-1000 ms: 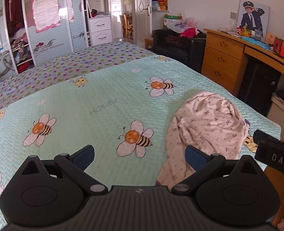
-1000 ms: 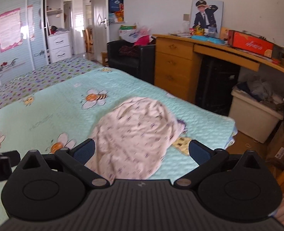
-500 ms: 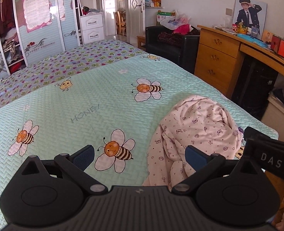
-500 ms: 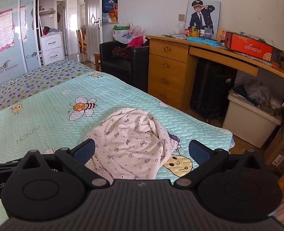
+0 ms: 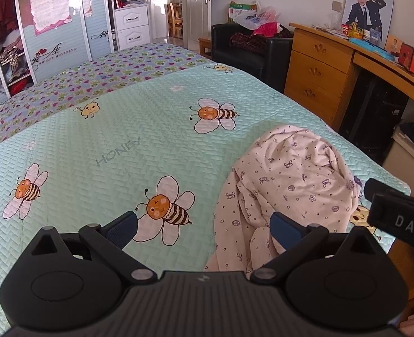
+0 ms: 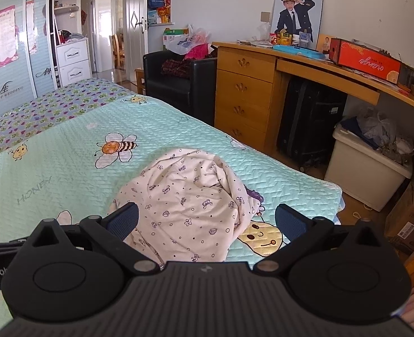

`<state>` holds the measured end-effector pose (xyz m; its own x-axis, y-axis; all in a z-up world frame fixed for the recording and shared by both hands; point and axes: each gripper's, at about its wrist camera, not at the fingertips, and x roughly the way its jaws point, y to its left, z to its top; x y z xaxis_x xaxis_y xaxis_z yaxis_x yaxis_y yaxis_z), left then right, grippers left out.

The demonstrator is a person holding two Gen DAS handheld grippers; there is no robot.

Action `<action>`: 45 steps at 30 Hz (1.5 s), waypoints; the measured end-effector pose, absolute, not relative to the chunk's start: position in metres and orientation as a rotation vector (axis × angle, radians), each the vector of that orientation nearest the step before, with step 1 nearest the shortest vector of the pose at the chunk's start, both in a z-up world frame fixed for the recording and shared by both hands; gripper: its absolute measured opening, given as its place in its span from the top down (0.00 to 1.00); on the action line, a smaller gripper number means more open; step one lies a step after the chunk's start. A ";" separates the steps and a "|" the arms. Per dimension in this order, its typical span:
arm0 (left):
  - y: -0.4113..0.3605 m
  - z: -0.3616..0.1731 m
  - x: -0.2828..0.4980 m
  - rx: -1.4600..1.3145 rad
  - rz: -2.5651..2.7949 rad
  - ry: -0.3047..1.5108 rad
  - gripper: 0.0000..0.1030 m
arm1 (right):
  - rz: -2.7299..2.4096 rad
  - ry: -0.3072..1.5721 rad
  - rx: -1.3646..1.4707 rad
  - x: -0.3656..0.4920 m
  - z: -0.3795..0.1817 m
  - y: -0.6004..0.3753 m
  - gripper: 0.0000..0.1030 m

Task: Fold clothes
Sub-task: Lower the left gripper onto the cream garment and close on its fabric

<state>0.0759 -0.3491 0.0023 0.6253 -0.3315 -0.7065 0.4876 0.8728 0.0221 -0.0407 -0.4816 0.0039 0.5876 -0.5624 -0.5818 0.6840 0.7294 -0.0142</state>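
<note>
A crumpled pale pink garment (image 5: 288, 185) (image 6: 190, 196) with small printed figures lies in a heap near the bed's near right corner. My left gripper (image 5: 202, 229) is open above the bed, with the heap just beyond its right finger. My right gripper (image 6: 207, 220) is open too, hovering right in front of the heap, which lies between and beyond its blue-padded fingers. Neither gripper holds cloth. The right gripper's black body (image 5: 397, 219) shows at the right edge of the left wrist view.
The bed (image 5: 108, 146) carries a mint green quilt with bee pictures and a purple patterned sheet (image 5: 94, 78) farther back. To the right stand a wooden desk with drawers (image 6: 249, 90), a black armchair (image 6: 178, 81), a black suitcase (image 6: 308, 123) and a beige bin (image 6: 366, 174).
Both grippers have shifted right and drawn slightly back from the garment, which now sits more central in the right wrist view. Both stay open; the garment has not moved.
</note>
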 end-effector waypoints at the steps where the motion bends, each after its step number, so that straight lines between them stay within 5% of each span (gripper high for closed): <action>1: -0.350 -0.001 0.078 0.222 -0.472 0.768 0.00 | -0.732 0.600 0.222 -0.040 0.003 -0.483 0.00; 29: -0.438 -0.151 0.145 0.372 -0.474 1.010 0.04 | -0.618 0.754 0.393 0.041 -0.134 -0.587 0.00; 42: -0.423 -0.168 0.136 0.241 -0.477 0.933 0.00 | -0.572 0.770 0.336 0.040 -0.182 -0.587 0.00; 45: -0.427 -0.164 0.129 0.273 -0.513 0.891 0.13 | -0.559 0.758 0.337 0.038 -0.180 -0.589 0.02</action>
<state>0.1294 -0.4274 -0.1639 0.5193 -0.3109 -0.7960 0.5319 0.8466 0.0164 0.0381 -0.5893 -0.1801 0.5923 -0.3528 -0.7244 0.5876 0.8042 0.0888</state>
